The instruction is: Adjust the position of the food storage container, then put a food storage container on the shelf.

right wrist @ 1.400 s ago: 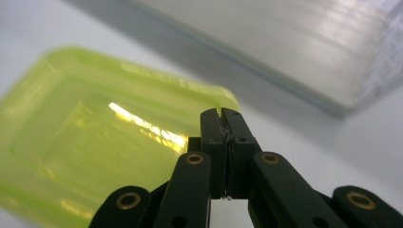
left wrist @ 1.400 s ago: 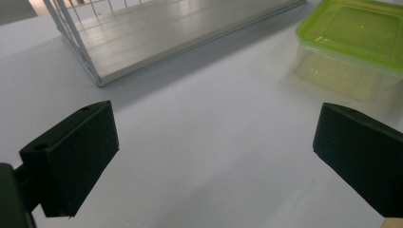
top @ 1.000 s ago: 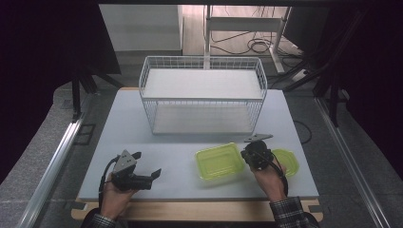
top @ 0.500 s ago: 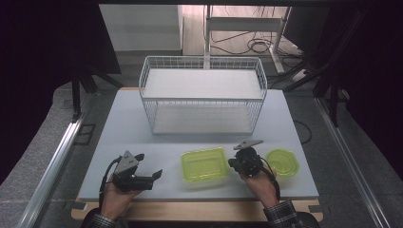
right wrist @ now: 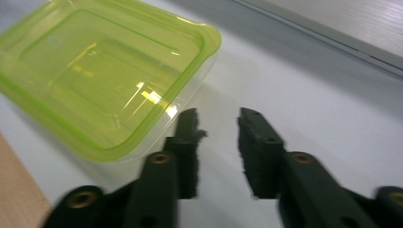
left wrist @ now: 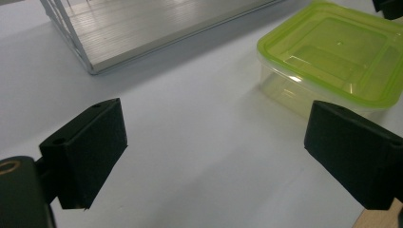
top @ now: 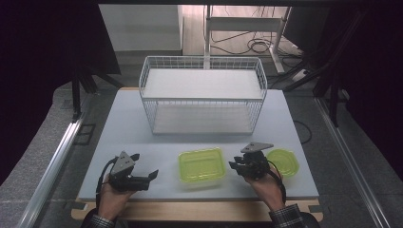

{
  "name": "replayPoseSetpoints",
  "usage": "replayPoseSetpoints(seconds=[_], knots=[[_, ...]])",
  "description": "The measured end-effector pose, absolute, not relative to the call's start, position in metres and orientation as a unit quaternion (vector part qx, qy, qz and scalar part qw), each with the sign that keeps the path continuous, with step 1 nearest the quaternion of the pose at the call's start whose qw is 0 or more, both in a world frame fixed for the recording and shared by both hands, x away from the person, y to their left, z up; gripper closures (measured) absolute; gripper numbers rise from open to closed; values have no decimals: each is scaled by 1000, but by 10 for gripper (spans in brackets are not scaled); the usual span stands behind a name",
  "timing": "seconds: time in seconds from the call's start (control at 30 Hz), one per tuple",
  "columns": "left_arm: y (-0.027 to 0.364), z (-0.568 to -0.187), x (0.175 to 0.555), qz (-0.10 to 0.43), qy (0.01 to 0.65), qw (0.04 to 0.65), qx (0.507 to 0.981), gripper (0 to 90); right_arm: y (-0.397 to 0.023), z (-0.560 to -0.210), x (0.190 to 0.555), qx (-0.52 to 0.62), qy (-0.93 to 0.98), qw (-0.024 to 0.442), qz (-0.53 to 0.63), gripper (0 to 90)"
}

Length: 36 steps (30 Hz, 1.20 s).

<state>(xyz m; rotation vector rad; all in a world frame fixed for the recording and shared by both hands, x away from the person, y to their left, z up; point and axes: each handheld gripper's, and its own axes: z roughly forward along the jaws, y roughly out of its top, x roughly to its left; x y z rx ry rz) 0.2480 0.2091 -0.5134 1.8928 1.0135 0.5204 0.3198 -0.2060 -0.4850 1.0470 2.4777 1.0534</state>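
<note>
Two tools are held low over the counter (top: pixel 142 133), the right tool (top: pixel 234 166) just released beside the square box (top: pixel 202 165), the gaping, empty left tool (top: pixel 151 175) farther off.

a pale grey table (top: pixel 119 118) stands on grey floor (top: pixel 43 156), dark surroundings, cables (top: pixel 256 45) beyond a white frame (top: pixel 247 23).

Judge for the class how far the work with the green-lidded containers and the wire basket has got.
Done: the square container sits lidded on the table, and the right gripper beside it has just been opening, nothing between its jaws. In hand: nothing; the left gripper is open too. Probably left: square and round container both sit outside the wire basket.
</note>
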Motion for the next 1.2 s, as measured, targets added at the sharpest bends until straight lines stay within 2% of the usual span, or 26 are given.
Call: replayPoseSetpoints(seconds=[0.03,0.07,0.1,0.17,0.47,0.73,0.87,0.97,1.07,1.1,1.13,1.17,1.2], knots=[[210,-513,248,211,410,449,765,63,-208,-484,319,359,849,123,368,560],[210,-514,248,212,411,449,765,56,-211,-483,317,357,845,118,381,448],[210,-514,248,213,411,448,765,56,-211,-483,317,357,845,118,381,448],[210,-514,248,217,411,445,765,50,-214,-485,315,351,843,114,393,330],[210,-515,248,221,410,439,769,49,-216,-489,315,350,838,100,406,183],[210,-515,248,221,410,436,770,49,-212,-493,318,350,844,85,398,121],[209,-516,249,221,408,432,773,49,-208,-495,319,352,850,67,385,50],[209,-516,249,221,407,431,774,49,-207,-494,321,364,848,57,382,42],[208,-516,249,221,406,430,776,50,-205,-493,322,369,848,56,376,69],[207,-516,249,222,405,428,777,50,-204,-492,323,372,847,56,374,114],[207,-516,249,222,405,428,777,50,-204,-492,323,372,847,56,374,114],[207,-516,249,222,403,426,779,51,-203,-490,324,377,844,55,377,180],[207,-516,249,222,403,426,779,51,-203,-490,324,377,844,55,377,180]])
